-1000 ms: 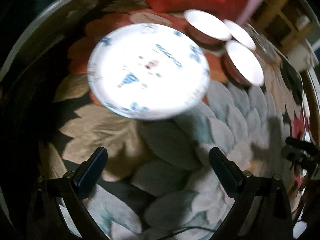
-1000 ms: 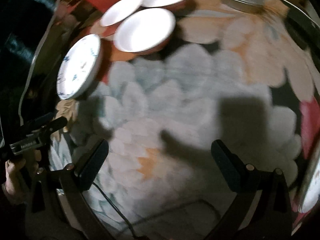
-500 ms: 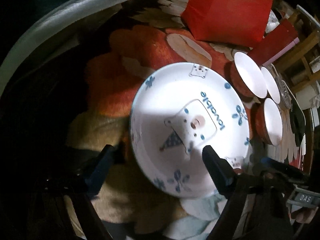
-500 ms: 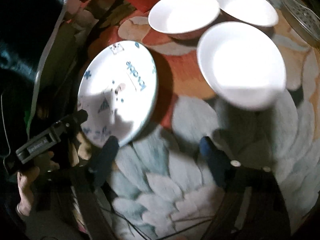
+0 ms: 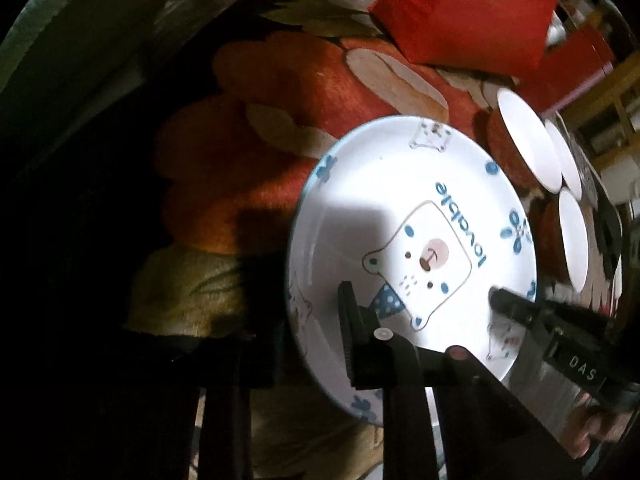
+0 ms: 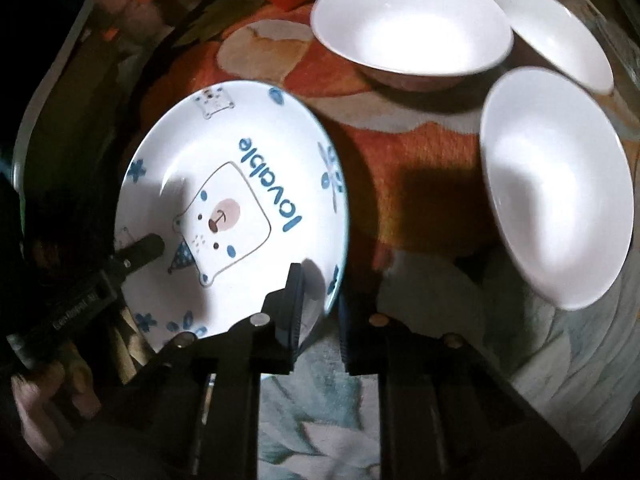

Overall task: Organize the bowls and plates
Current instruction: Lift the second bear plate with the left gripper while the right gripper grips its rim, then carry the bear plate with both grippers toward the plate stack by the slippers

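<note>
The bear-print plate (image 5: 416,240) is clamped at opposite rims by the closing left hand-held gripper (image 5: 304,320) and right hand-held gripper (image 6: 320,312); three white bowls (image 6: 408,20) are seen beyond.

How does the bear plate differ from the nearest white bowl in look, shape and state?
The bear plate is shallow and printed with a bear, blue flowers and the word "lovable"; the nearest white bowl is deep and plain white inside. The plate's rim sits between the closing jaws of both the left gripper and the right gripper; nothing touches the bowl. Both are round, white, empty, and on the floral cloth.
</note>
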The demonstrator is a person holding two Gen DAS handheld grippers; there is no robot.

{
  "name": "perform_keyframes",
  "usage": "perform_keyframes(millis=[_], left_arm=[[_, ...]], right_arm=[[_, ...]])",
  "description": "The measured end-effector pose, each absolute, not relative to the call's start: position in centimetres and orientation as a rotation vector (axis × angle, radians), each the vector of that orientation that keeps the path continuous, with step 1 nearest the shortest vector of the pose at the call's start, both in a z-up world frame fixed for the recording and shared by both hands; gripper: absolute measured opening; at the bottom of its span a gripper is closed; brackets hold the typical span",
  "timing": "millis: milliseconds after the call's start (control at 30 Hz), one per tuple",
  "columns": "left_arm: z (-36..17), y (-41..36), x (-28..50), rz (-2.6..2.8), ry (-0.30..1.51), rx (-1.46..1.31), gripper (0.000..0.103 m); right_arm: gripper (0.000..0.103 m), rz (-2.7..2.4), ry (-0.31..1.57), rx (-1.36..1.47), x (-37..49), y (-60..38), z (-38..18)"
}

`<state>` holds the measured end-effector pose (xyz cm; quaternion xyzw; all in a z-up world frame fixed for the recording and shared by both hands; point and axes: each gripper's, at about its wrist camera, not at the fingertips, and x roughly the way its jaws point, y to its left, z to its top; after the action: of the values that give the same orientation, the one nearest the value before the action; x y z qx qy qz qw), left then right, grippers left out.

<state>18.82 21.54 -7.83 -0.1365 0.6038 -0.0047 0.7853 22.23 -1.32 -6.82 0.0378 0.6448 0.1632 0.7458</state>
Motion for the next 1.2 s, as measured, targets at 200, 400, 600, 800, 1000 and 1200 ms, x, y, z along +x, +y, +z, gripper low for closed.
perform_keyframes(millis=[200,400,600,800,1000,1200], left_arm=[[-7.8,20.3,15.3,-0.059,1.318,-0.257,0.021],[-7.7,21.1,15.5,-0.012,1.281,-0.303,0.022],[-7.8,21.0,18.2,-0.034,1.272,-0.312,0.026],[-7.9,20.1,16.4,-0.089,1.290,-0.284,0.026],[-6.8,18.2,13.7,-0.130,1.307,-0.258,0.025],[-5.2,14.7,12.1,-0.195,1.339,-0.202,0.025]], right_arm=[[0.016,0.438,1.400,-0.061,20.1,-1.3,-6.2],[0.018,0.448,1.432,0.034,20.0,-2.6,-6.6],[0.018,0.420,1.440,0.117,21.0,-3.9,-7.0],[0.016,0.441,1.422,0.068,20.5,-4.0,-6.4],[0.016,0.466,1.429,0.051,18.7,-5.5,-5.5],[0.016,0.478,1.441,0.078,15.9,-8.3,-3.9]])
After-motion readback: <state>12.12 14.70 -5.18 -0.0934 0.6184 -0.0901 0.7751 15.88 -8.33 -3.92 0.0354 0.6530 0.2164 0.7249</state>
